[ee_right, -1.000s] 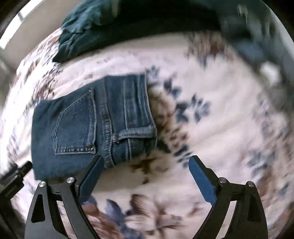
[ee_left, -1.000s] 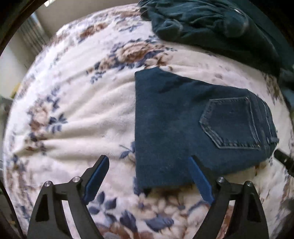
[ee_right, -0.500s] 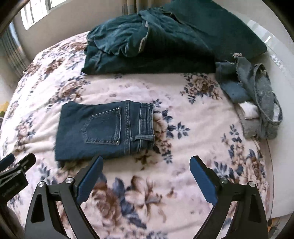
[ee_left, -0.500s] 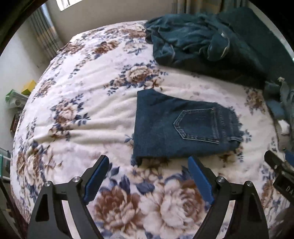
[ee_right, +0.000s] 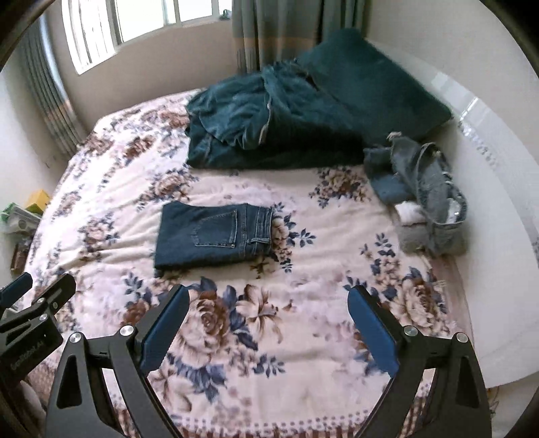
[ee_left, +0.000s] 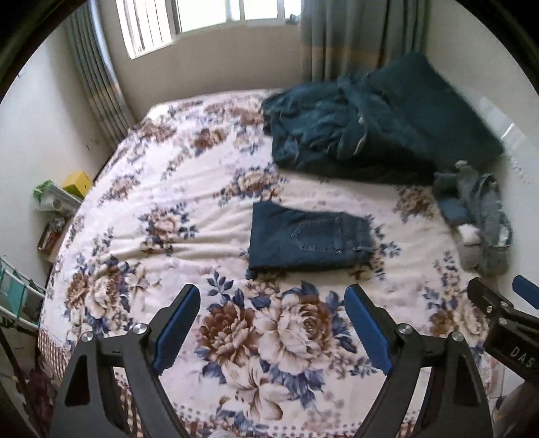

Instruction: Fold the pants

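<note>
Pants (ee_right: 215, 237) are the subject, yet nearest each lens is a gripper carrying nothing: the left gripper (ee_left: 271, 323) has its blue pads spread wide over a big printed rose, and the right gripper (ee_right: 267, 325) stands just as wide over the flowered blanket (ee_right: 269, 370), no cloth between either pair. Both hang high above the bed and well apart from the denim, which I judge to mean the folding itself is finished and nothing more needs holding. Beyond the fingers, near the middle of the blanket, the dark jeans lie as a compact flat rectangle, back pocket up, waistband toward the right side of the bed, the folded edge toward the left; a layer edge shows along the near side, so the legs are likely doubled underneath. Set in open space, the bundle touches no other garment, probably to keep it distinct from unfolded laundry. Farther right, by the bed's edge, a crumpled pale denim piece (ee_right: 427, 188) lies in a heap. At the far end a rumpled teal bedding pile (ee_right: 269, 124) leans against a teal pillow (ee_right: 370, 84), under the window (ee_left: 209, 20).
</note>
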{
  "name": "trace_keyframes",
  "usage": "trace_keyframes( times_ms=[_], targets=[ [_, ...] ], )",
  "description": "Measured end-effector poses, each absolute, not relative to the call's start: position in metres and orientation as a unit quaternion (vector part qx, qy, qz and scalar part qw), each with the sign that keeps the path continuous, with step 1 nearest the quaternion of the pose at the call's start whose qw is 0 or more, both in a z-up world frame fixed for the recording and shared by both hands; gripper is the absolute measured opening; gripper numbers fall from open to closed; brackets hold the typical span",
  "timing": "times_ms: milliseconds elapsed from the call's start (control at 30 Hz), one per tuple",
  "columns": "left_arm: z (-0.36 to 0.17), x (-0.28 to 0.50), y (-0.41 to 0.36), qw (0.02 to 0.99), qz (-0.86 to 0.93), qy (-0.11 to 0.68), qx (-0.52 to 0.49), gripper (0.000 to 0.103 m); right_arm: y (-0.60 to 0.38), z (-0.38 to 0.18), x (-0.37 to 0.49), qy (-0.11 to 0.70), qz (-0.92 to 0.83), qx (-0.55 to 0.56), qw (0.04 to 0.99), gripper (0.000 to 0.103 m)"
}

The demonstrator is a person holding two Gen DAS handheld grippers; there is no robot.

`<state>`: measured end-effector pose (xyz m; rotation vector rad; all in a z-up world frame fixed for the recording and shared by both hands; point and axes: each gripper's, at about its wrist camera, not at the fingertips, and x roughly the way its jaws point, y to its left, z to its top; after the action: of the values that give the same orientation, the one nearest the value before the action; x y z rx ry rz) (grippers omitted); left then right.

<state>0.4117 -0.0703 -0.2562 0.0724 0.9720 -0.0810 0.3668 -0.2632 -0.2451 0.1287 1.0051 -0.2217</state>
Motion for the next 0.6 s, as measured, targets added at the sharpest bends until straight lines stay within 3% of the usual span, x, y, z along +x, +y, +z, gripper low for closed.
trace_keyframes(
  times_ms=[267,600],
  targets=[
    [-0.164,0.318,-0.070,0.906,-0.029,0.422,0.017,0.087,-0.256,-0.135,0.264,0.437,-0.069,0.049,0.895,0.097],
    [-0.087,0.234,-0.063,0.921,-0.023,0.390,0.010,0.087,-0.239,-0.048,0.162,0.413,-0.040,0.034,0.909,0.097]
  ],
)
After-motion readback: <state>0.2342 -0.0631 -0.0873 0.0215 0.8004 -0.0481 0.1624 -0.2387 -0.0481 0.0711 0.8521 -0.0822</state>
